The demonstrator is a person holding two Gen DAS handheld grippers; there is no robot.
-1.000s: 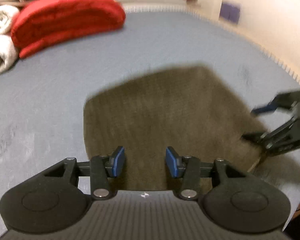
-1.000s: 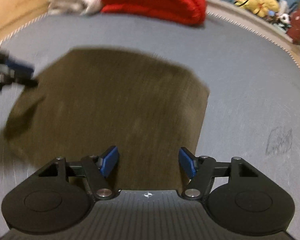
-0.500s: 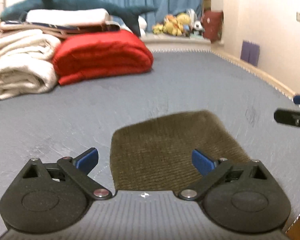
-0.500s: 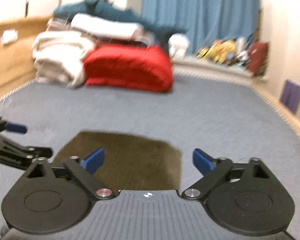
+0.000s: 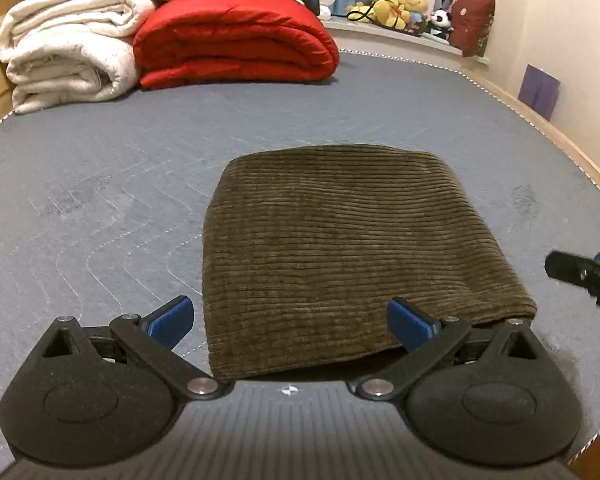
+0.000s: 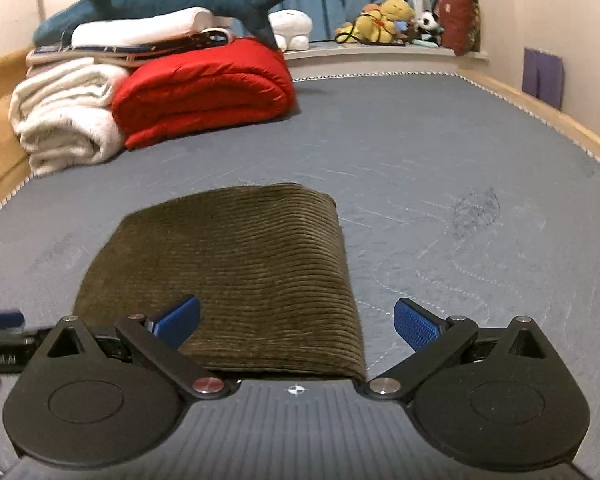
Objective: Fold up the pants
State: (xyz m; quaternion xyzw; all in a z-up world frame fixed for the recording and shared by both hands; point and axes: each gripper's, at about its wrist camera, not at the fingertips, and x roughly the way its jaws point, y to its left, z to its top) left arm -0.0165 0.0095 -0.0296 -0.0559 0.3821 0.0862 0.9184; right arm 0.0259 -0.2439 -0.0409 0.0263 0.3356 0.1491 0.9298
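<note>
The olive-brown corduroy pants [image 5: 340, 240] lie folded into a thick rectangular pad on the grey-blue mattress [image 5: 100, 184]. My left gripper [image 5: 288, 312] hovers over the near edge of the fold, jaws wide open, blue pads clear of the cloth. In the right wrist view the same pants [image 6: 236, 264] lie just ahead of my right gripper [image 6: 296, 308], which is also wide open and holds nothing. Each gripper shows at the edge of the other's view: the right gripper [image 5: 580, 276] and the left gripper [image 6: 0, 336].
At the back left of the mattress lie a folded red quilt [image 5: 236, 40] and a rolled white blanket [image 5: 64, 48], with a blue shark plush [image 6: 160, 0] on top. Stuffed toys [image 6: 392, 20] sit on the sill. A wooden bed edge [image 5: 572, 152] runs along the right.
Both grippers have opened wide, let go of the pants and drawn back and up. The folded pants stay flat on the mattress, and more of the room shows.
</note>
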